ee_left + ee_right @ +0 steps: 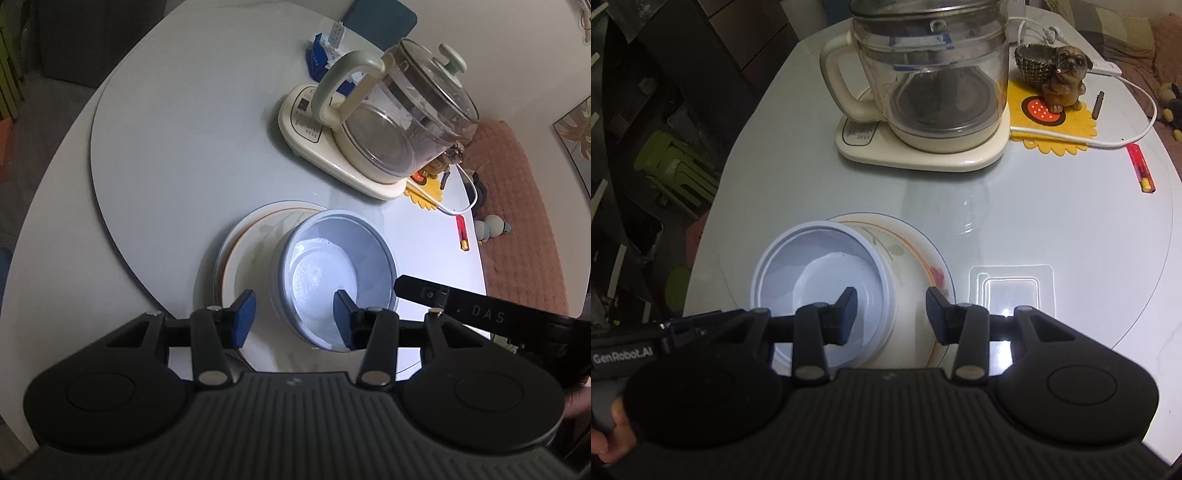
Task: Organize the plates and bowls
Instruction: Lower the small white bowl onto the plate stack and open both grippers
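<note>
A pale blue bowl stands on a white floral plate near the front of the round table. My left gripper hangs over the bowl's near rim, one blue pad outside the wall above the plate, the other inside the bowl. Neither pad touches the wall. My right gripper straddles the opposite side of the rim, with its left finger inside the bowl and its right finger over the plate, clear of the wall. Both grippers are open and hold nothing.
A glass kettle on a cream base stands behind the plate. A dog figurine on a yellow mat, a white cable and a red lighter lie to the right. A clear plastic lid sits beside the plate.
</note>
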Action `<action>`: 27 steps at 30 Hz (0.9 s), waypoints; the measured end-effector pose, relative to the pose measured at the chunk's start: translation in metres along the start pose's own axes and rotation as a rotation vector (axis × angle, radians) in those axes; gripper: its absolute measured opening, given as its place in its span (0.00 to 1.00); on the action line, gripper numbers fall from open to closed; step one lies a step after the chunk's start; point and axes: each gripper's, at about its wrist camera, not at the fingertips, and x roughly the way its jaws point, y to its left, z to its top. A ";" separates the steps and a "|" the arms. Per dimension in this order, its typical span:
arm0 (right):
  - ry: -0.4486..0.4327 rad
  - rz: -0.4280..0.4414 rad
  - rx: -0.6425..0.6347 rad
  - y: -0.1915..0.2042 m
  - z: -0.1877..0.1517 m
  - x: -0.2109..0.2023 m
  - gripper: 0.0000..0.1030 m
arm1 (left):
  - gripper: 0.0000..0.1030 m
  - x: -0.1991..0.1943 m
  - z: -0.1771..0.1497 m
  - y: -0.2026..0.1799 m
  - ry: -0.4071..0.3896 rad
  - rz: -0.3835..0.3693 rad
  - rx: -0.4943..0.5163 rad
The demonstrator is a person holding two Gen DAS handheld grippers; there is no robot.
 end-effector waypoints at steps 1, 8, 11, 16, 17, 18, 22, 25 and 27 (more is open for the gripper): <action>-0.010 0.001 0.000 0.002 -0.002 -0.005 0.42 | 0.51 -0.009 -0.002 0.000 -0.010 -0.001 0.007; -0.102 0.000 -0.009 0.020 -0.019 -0.051 0.42 | 0.51 -0.054 -0.023 -0.004 -0.062 -0.007 0.062; -0.141 0.004 -0.011 0.027 -0.030 -0.071 0.42 | 0.51 -0.075 -0.034 -0.006 -0.090 -0.016 0.085; -0.205 0.006 -0.009 0.037 -0.049 -0.102 0.42 | 0.51 -0.108 -0.052 -0.009 -0.137 -0.027 0.114; -0.218 0.003 -0.010 0.039 -0.053 -0.108 0.42 | 0.51 -0.114 -0.055 -0.009 -0.145 -0.033 0.117; -0.237 0.000 -0.004 0.040 -0.057 -0.116 0.42 | 0.51 -0.120 -0.059 -0.008 -0.153 -0.037 0.121; -0.283 0.006 0.019 0.045 -0.075 -0.142 0.42 | 0.51 -0.143 -0.075 -0.009 -0.177 -0.038 0.143; -0.305 0.005 0.019 0.050 -0.088 -0.159 0.42 | 0.51 -0.161 -0.086 -0.010 -0.199 -0.032 0.166; -0.324 -0.002 0.009 0.054 -0.095 -0.169 0.42 | 0.51 -0.170 -0.091 -0.010 -0.212 -0.035 0.171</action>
